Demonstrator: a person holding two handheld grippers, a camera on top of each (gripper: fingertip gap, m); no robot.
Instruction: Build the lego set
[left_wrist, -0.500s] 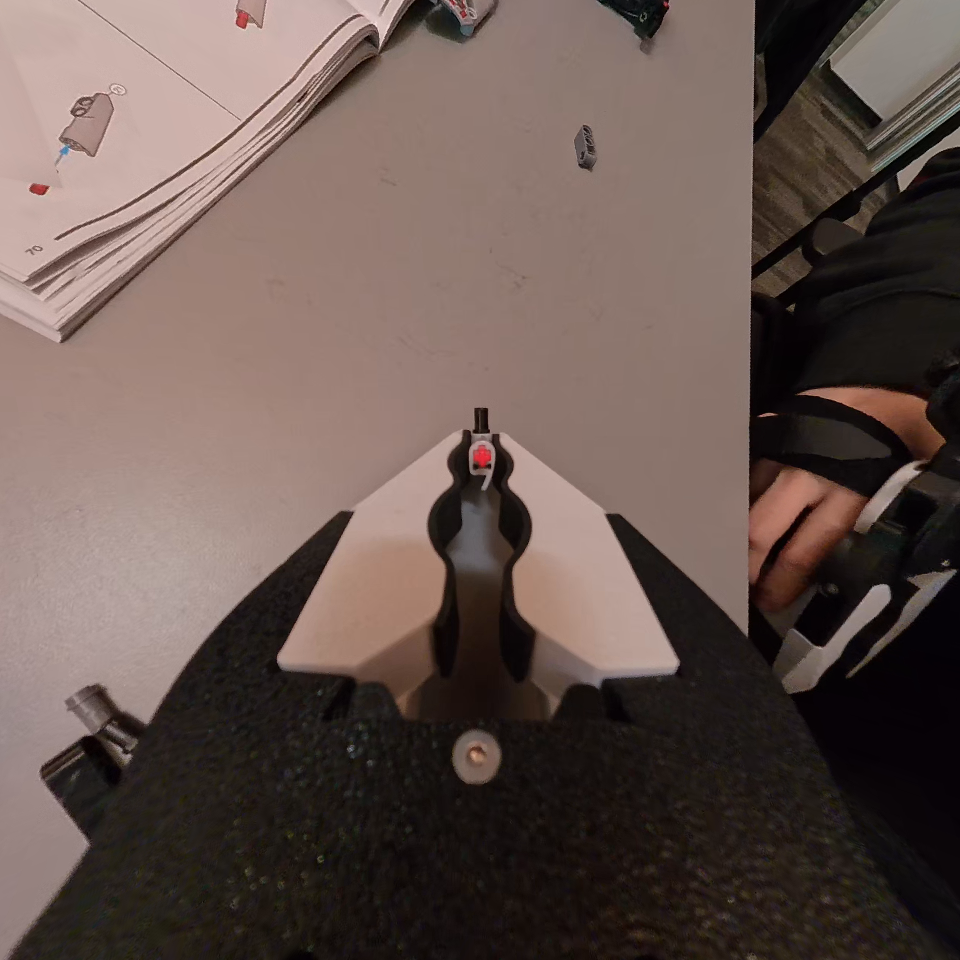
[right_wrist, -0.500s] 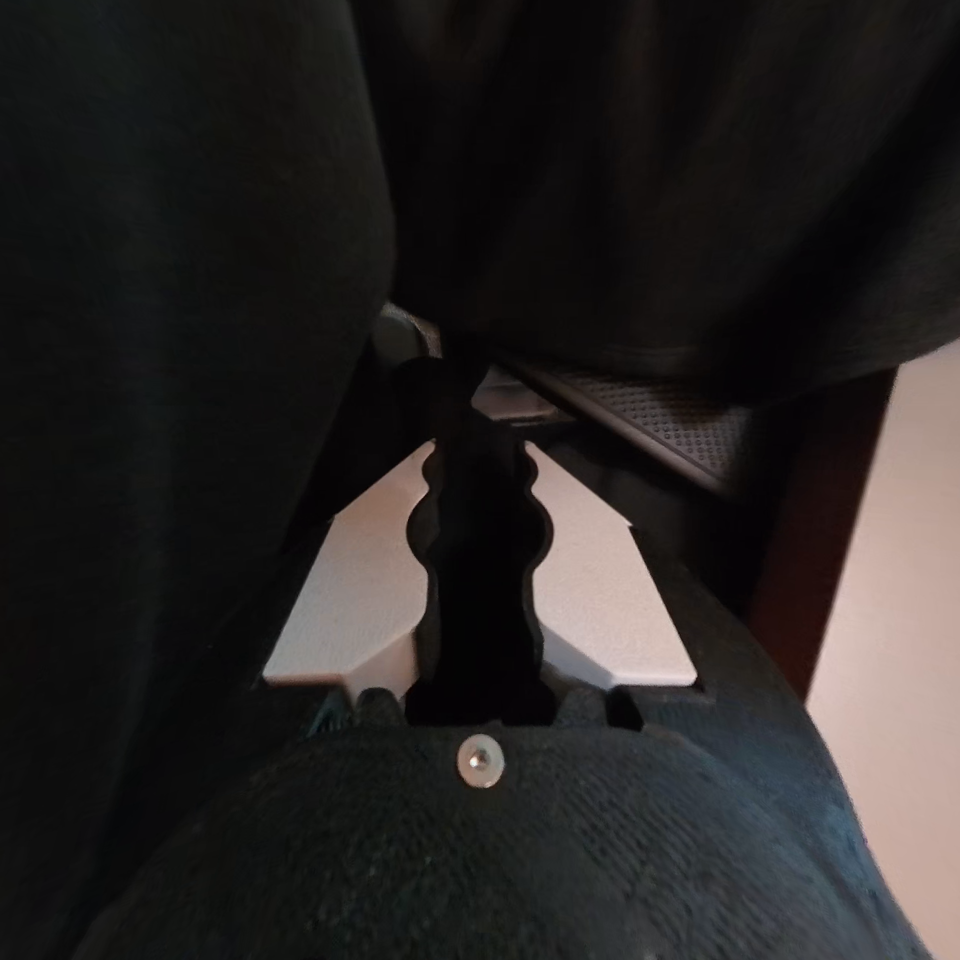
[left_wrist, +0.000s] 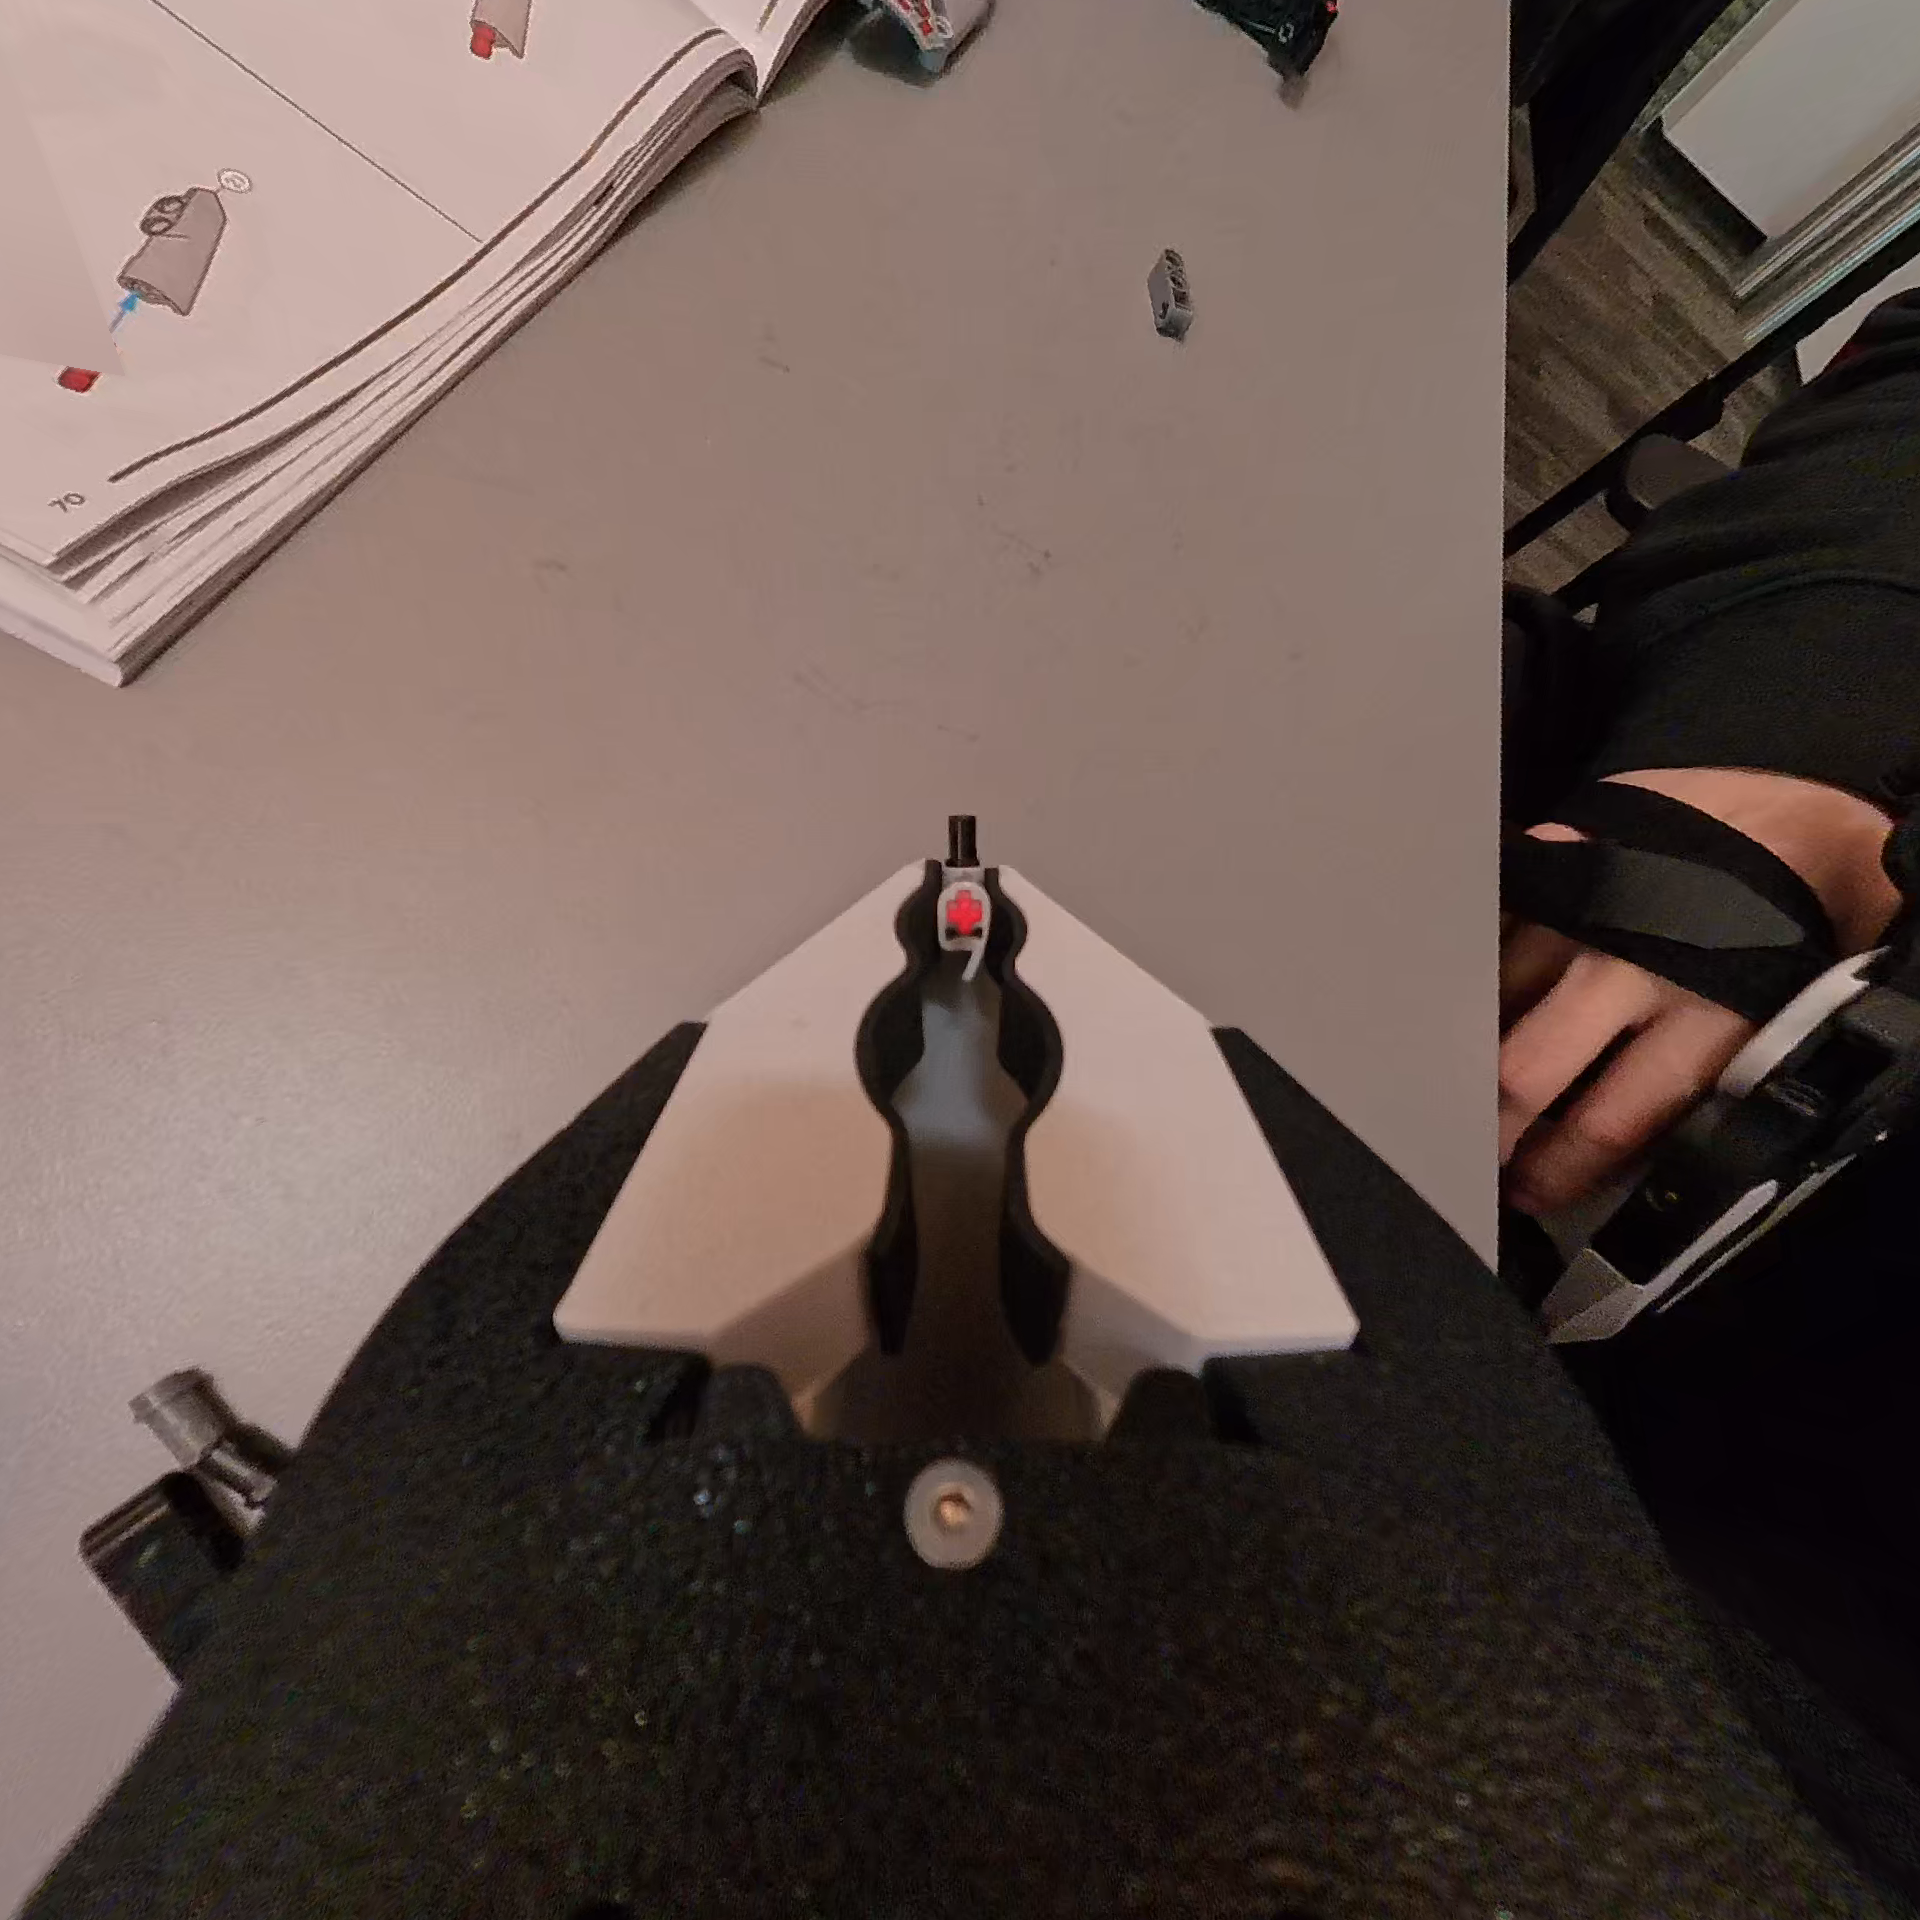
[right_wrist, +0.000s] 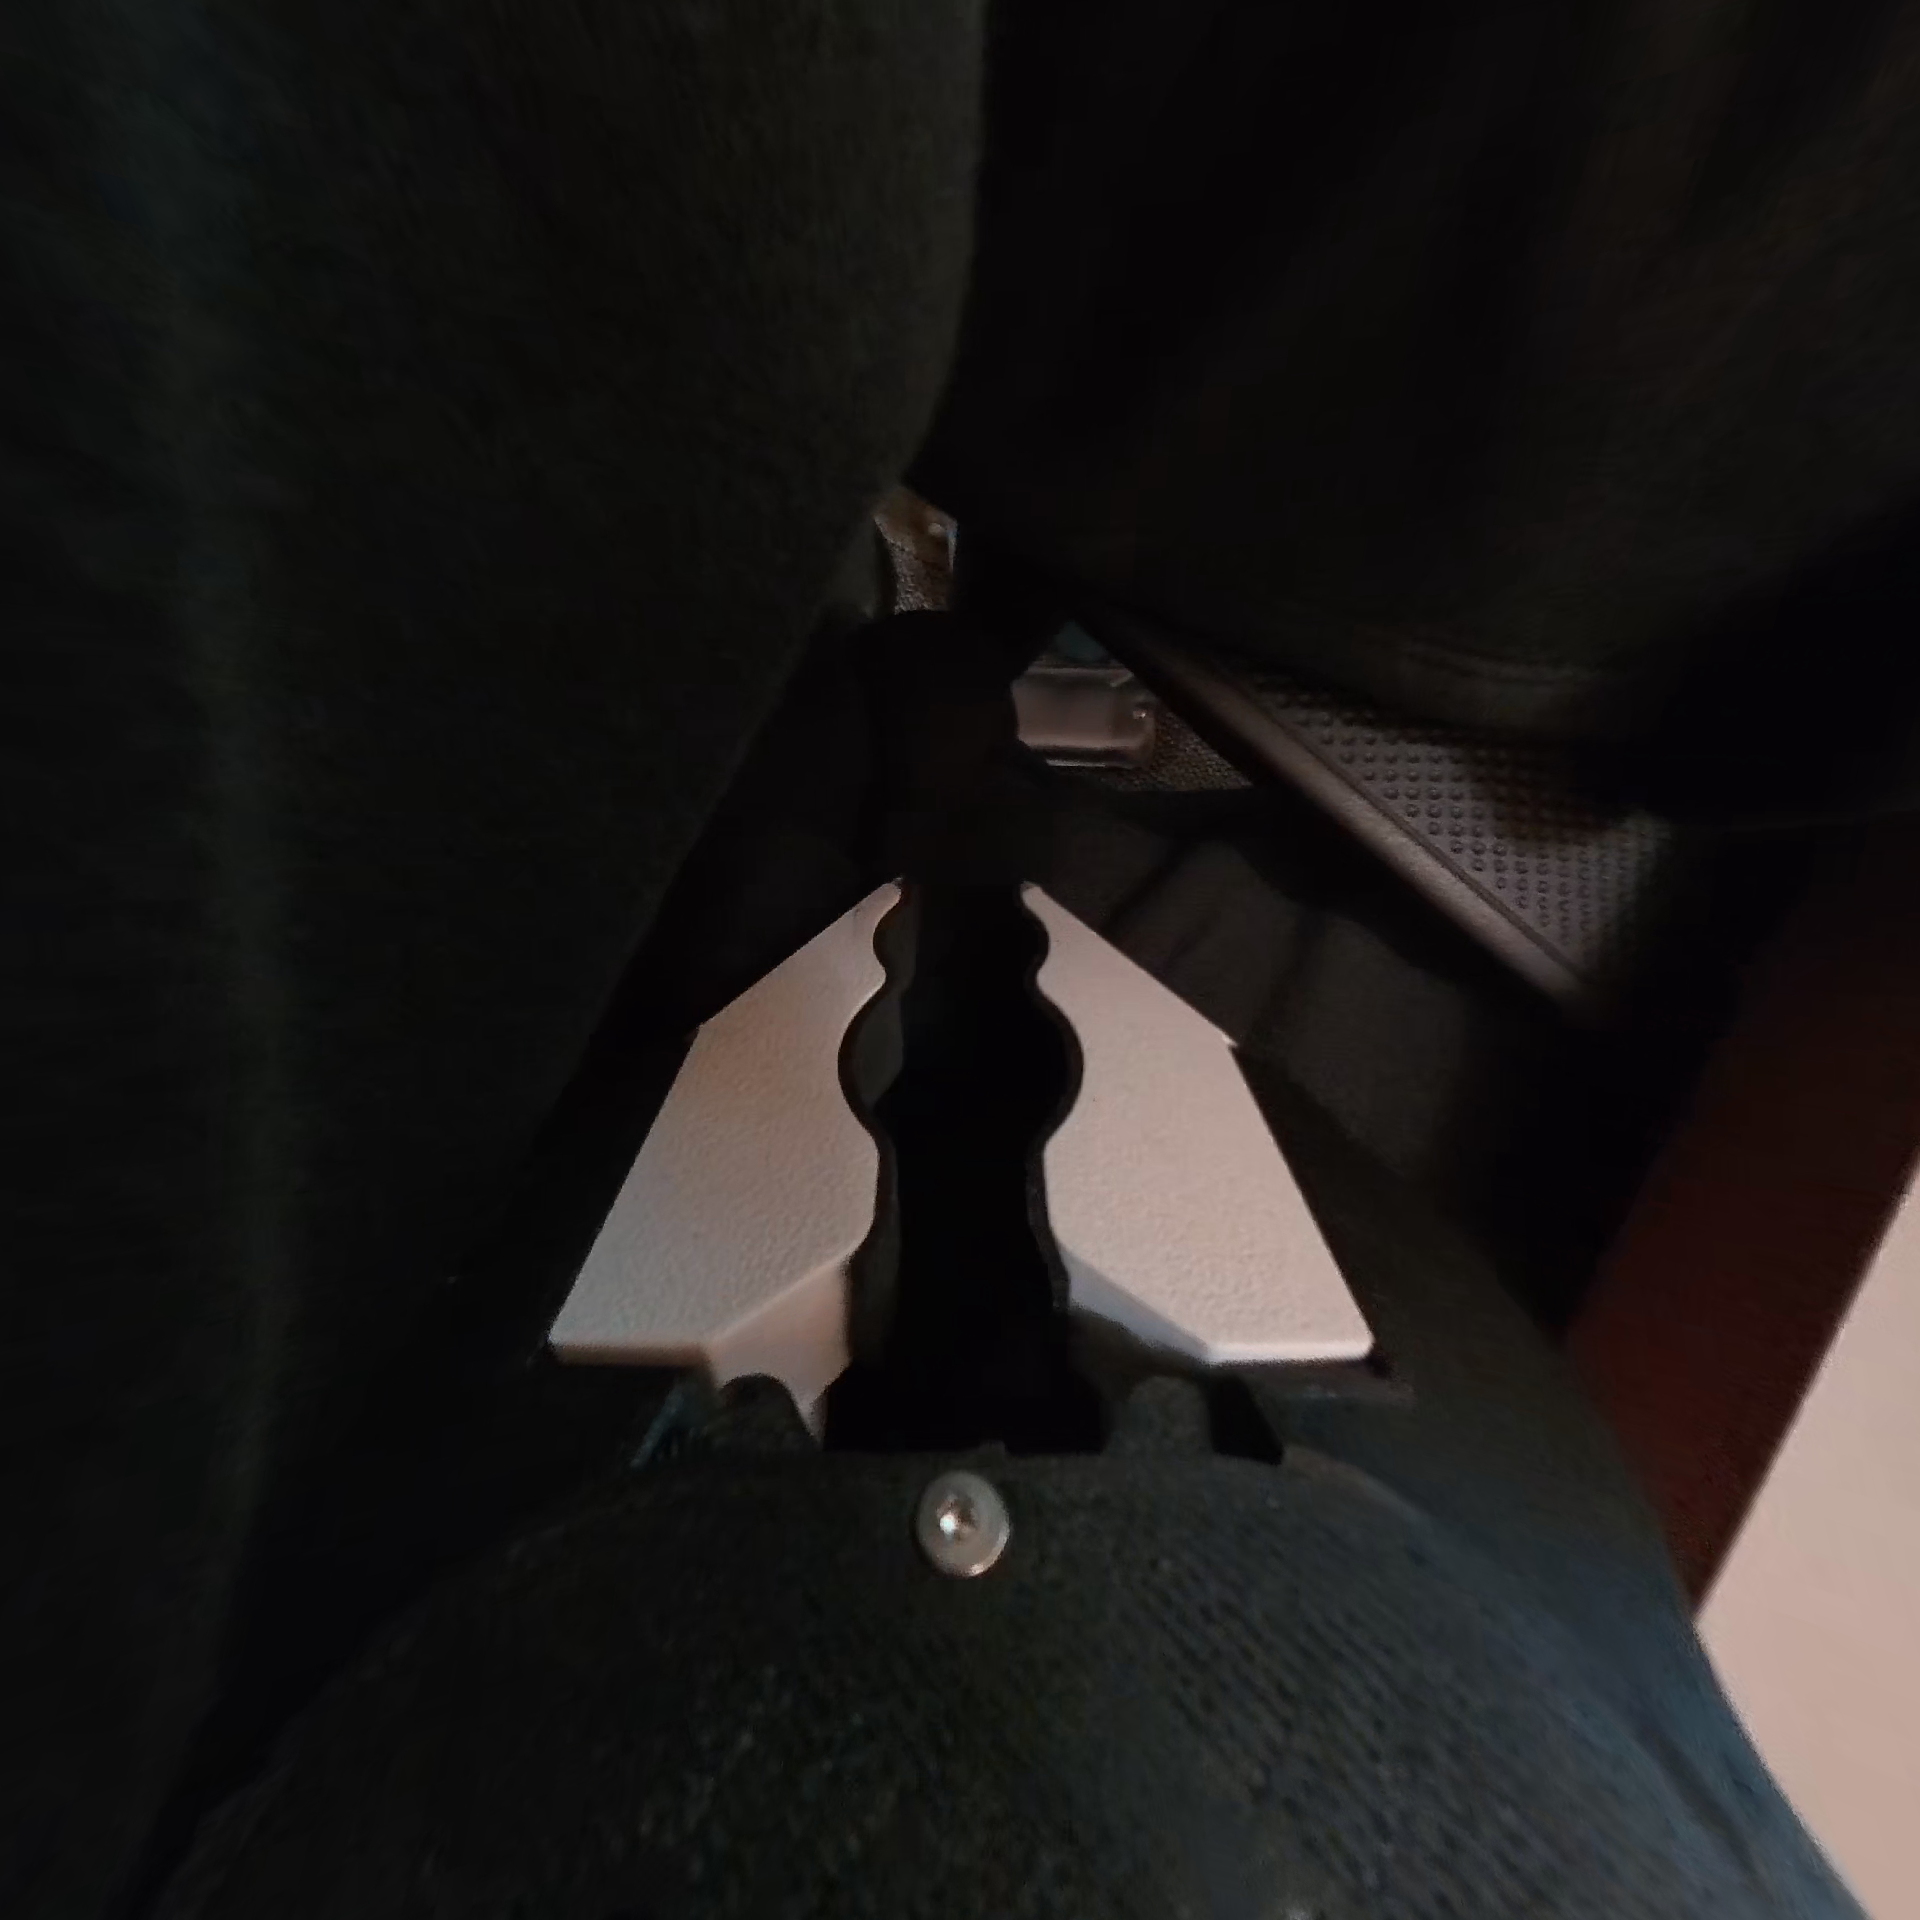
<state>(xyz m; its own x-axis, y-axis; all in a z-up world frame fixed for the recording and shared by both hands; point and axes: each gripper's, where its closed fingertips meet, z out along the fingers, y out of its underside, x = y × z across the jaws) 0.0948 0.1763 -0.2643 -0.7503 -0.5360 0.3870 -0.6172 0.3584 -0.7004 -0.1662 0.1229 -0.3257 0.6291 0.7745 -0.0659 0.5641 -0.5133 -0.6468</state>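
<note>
The left hand-held gripper (left_wrist: 964, 914) is closed down narrow on a small light-grey plastic connector piece with a red cross-shaped axle end showing in its hole (left_wrist: 963, 918); a short black pin (left_wrist: 964, 837) projects from the piece beyond the fingertips. The assembly is held above the flat grey bench (left_wrist: 727, 623), near its right edge and not touching it. Judged from its appearance, the piece is rigid, very light and smooth-skinned, so it should tolerate a firm pinch but could pivot or shoot out if pressed off-centre. Hold it across its two flat sides, as now, and leave the black pin and the axle hole exposed for mating. The pin is thin; side load on it is best avoided. A second small dark-grey plastic connector (left_wrist: 1171, 295) lies loose on the bench farther ahead, well apart from the held piece, and an open white paper instruction booklet (left_wrist: 312, 260) lies at the far left. The right hand-held gripper (right_wrist: 961, 935) is below the bench edge, pointed at dark clothing; the channel between its fingers is in shadow, so whether it is closed or carries anything cannot be told. In the left wrist view a strapped hand (left_wrist: 1621, 1049) grips its body.
</note>
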